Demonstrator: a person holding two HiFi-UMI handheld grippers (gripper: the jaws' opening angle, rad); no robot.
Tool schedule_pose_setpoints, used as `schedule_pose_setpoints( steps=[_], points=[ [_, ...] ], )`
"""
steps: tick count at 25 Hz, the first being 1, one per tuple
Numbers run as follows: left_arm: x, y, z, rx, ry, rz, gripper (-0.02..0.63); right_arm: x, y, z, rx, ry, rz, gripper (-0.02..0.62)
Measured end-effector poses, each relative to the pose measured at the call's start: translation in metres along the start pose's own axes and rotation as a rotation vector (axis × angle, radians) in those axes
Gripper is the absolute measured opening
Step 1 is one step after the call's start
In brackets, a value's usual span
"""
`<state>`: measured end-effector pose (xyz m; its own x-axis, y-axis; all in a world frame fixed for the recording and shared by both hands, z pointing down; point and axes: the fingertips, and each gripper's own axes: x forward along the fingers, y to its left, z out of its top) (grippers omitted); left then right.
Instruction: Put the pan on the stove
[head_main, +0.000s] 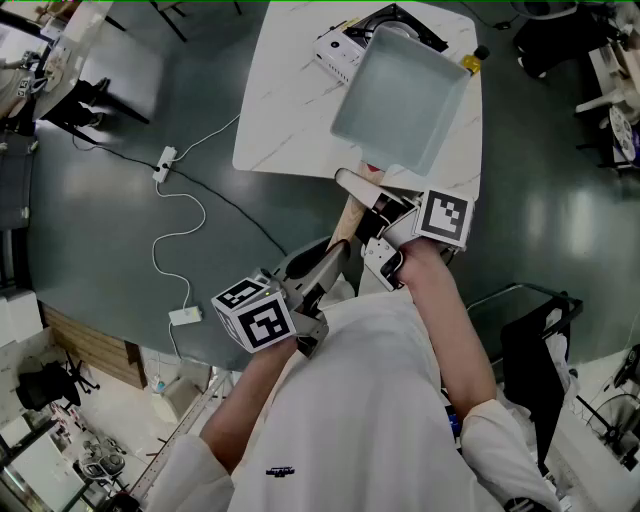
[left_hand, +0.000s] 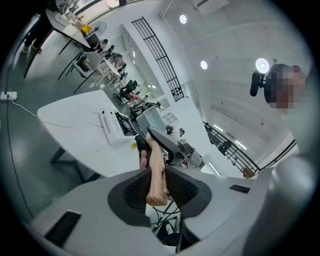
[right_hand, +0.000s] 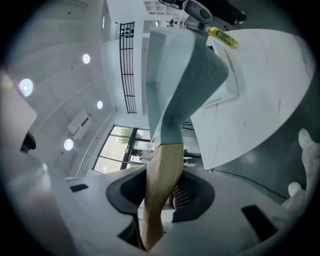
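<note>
A pale blue-grey rectangular pan (head_main: 400, 95) hangs tilted in the air over the white table (head_main: 290, 110), in front of the portable stove (head_main: 385, 30). Its wooden handle (head_main: 345, 225) runs back toward me. My right gripper (head_main: 378, 215) is shut on the handle close to the pan. My left gripper (head_main: 322, 282) is shut on the handle's far end. In the left gripper view the handle (left_hand: 156, 172) lies between the pads, with the stove (left_hand: 119, 127) beyond. In the right gripper view the pan (right_hand: 175, 75) rises from the handle (right_hand: 162, 185), seen from its underside.
A yellow bottle (head_main: 472, 62) stands beside the stove at the table's far right. A white power strip (head_main: 165, 160) and its cable lie on the dark floor to the left. A dark frame and bag (head_main: 540, 340) stand at my right.
</note>
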<state>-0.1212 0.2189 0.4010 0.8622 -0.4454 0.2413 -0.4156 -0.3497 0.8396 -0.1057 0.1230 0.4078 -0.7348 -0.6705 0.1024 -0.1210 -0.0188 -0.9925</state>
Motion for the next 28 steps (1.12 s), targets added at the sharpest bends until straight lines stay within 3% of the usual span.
schedule_pose_setpoints(
  steps=[6,13,21,28],
  points=[
    [-0.031,-0.043,-0.064,0.007,0.007,0.008,0.091,-0.063,0.011,-0.052,0.032,-0.013,0.010,0.123],
    [-0.042,-0.071,-0.110,-0.009,0.003,0.000,0.091,-0.111,0.008,-0.081,0.034,-0.023,-0.019,0.121],
    [-0.048,-0.078,-0.122,-0.018,-0.004,-0.043,0.089,-0.125,0.009,-0.088,0.027,-0.068,-0.033,0.123],
    [-0.052,-0.068,-0.100,-0.018,0.015,-0.073,0.089,-0.103,0.014,-0.082,-0.004,-0.101,-0.060,0.123]
  ],
)
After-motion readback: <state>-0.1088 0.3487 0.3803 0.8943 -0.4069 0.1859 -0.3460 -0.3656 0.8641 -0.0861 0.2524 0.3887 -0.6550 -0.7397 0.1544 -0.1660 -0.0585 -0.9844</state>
